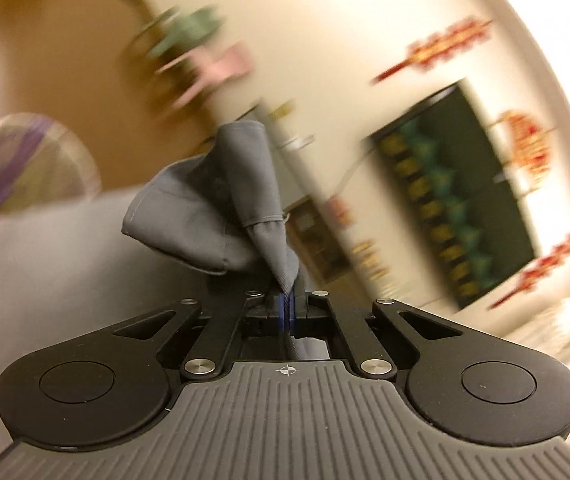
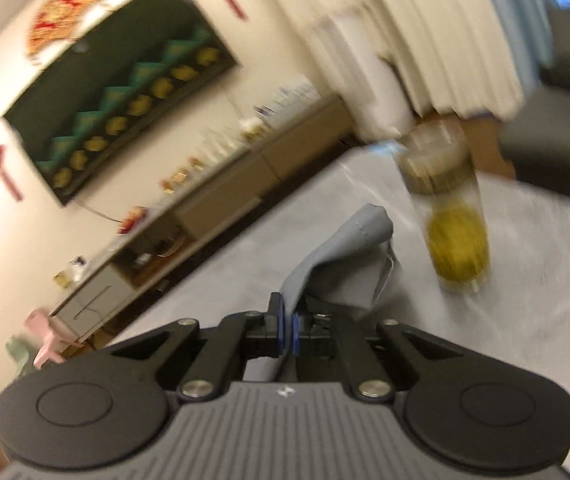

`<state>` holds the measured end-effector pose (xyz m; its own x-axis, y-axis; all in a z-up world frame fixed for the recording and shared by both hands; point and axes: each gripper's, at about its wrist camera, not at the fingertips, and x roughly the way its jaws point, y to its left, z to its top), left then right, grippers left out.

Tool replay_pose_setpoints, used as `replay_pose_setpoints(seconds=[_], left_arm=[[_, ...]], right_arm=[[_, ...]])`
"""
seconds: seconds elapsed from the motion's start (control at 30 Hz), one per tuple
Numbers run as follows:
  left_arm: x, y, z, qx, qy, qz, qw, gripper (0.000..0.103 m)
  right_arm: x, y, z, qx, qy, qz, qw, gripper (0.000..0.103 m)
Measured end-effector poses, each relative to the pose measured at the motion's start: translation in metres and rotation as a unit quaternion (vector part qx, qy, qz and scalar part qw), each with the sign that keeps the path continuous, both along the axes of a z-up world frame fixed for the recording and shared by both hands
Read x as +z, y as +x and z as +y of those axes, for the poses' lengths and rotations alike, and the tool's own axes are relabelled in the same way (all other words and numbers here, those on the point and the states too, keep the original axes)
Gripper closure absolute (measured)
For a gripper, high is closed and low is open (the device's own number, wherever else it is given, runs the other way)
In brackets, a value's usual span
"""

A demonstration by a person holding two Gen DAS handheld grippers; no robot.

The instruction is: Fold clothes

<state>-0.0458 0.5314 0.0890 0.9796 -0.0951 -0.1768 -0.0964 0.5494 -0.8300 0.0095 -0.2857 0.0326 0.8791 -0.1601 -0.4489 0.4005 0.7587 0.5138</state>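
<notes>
left claw (image 1: 287, 300) clamped on grey garment (image 1: 205, 216) | right claw (image 2: 288, 326) clamped on same cloth | garment held aloft over grey-covered worktop (image 2: 525, 280), near glass jar (image 2: 457, 240) | soft, light, limp; best gripped at hemmed edges or corners | background motion-blurred

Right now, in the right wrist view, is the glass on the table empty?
No. The glass standing on the grey table cover holds yellow liquid in its lower part, just beyond the grey cloth pinched in the right gripper.
</notes>
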Motion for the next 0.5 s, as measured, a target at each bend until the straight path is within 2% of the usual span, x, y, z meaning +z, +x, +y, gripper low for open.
replay_pose_setpoints(seconds=[0.07, 0.13, 0.17, 0.23, 0.3, 0.37, 0.43, 0.5], left_arm=[[0.044, 0.012, 0.006, 0.004, 0.004, -0.027, 0.9996, 0.103], [0.078, 0.047, 0.011, 0.010, 0.011, -0.008, 0.9999, 0.103], [0.091, 0.078, 0.013, 0.014, 0.018, 0.018, 0.9996, 0.103], [0.083, 0.152, 0.009, 0.021, 0.042, 0.091, 0.9947, 0.103], [0.071, 0.227, 0.004, 0.027, 0.067, 0.165, 0.9836, 0.103], [0.054, 0.249, -0.004, 0.026, 0.095, 0.184, 0.9781, 0.103], [0.036, 0.267, -0.012, 0.024, 0.122, 0.197, 0.9724, 0.093], [0.018, 0.284, -0.020, 0.022, 0.150, 0.211, 0.9658, 0.103]], right_arm=[[0.029, 0.000, 0.002, 0.011, -0.020, -0.008, 1.000, 0.099], [0.050, 0.012, 0.000, 0.019, -0.033, 0.000, 0.999, 0.099], [0.054, 0.027, -0.002, 0.024, -0.036, 0.014, 0.999, 0.099], [0.055, 0.066, -0.005, 0.039, -0.038, 0.053, 0.997, 0.099], [0.030, 0.120, -0.003, 0.054, -0.040, 0.110, 0.992, 0.099], [-0.009, 0.175, 0.001, 0.058, -0.036, 0.165, 0.984, 0.098], [-0.055, 0.234, 0.001, 0.054, -0.040, 0.219, 0.973, 0.096], [-0.096, 0.283, -0.002, 0.057, -0.064, 0.271, 0.959, 0.084]])
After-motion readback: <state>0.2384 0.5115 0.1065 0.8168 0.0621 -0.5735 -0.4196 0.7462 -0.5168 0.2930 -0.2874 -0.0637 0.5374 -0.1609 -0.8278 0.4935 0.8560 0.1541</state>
